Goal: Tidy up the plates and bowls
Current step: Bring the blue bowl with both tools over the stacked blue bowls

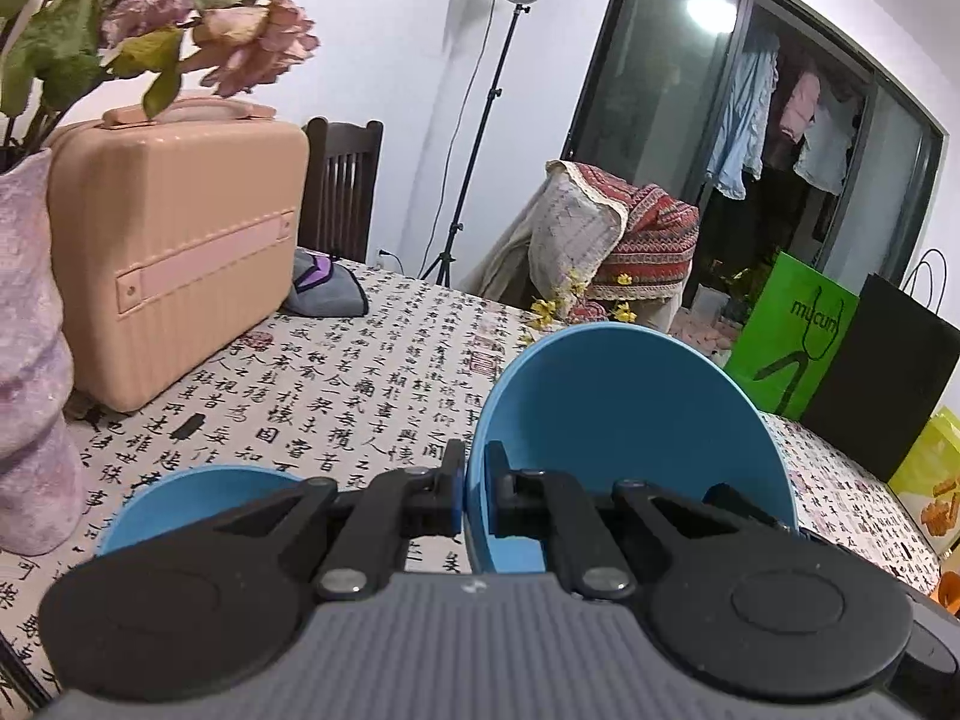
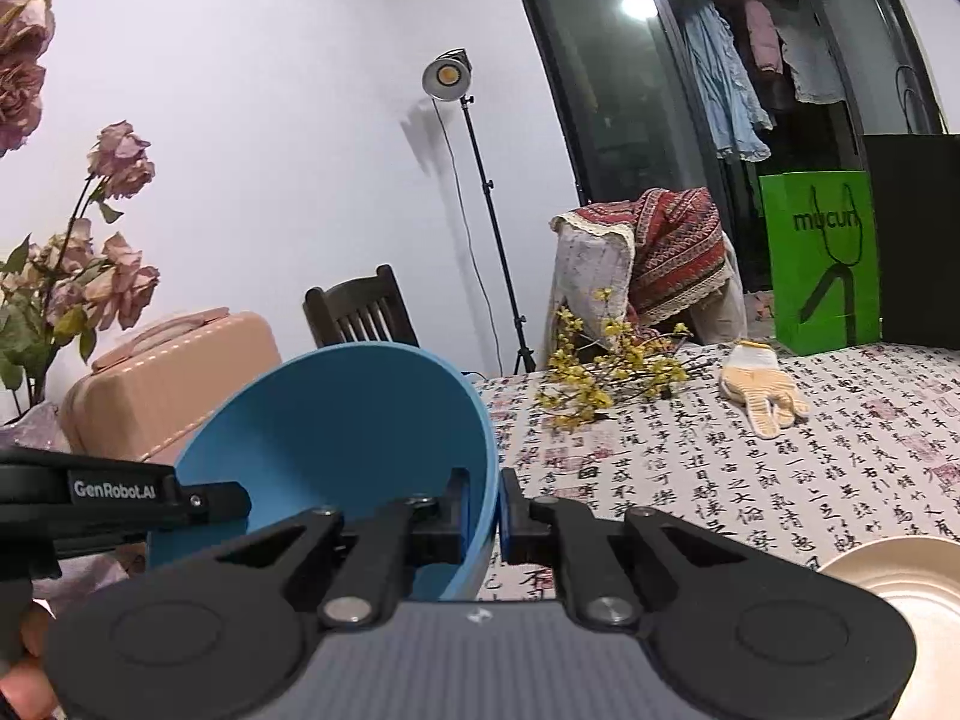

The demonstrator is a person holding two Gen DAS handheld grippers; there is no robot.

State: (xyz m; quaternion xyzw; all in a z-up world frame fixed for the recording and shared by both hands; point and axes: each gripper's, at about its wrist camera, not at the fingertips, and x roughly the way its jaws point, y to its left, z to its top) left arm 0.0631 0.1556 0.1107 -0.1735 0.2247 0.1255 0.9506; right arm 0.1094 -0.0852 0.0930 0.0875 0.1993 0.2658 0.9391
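The blue bowl (image 1: 630, 420) is held up off the table (image 1: 372, 372), tipped so that its hollow faces the cameras, to the right of the pink suitcase (image 1: 174, 240) and nearer the viewer than it. The left gripper (image 1: 474, 480) is pressed together on the bowl's left rim, one finger inside the wall and one outside. The right gripper (image 2: 498, 504) pinches the opposite rim of the same bowl in the same way, its jaws almost touching with only the thin wall between them. In the right wrist view the left gripper's side comes in from the left edge to reach the bowl.

A second bowl (image 1: 198, 492), also blue, sits on the table in front of the suitcase, partly hidden behind the left gripper's body. Far to the right of the suitcase lie a yellow flower sprig (image 2: 600, 372), a work glove (image 2: 762, 390) and, closer to the viewer, a cream plate (image 2: 900, 576).
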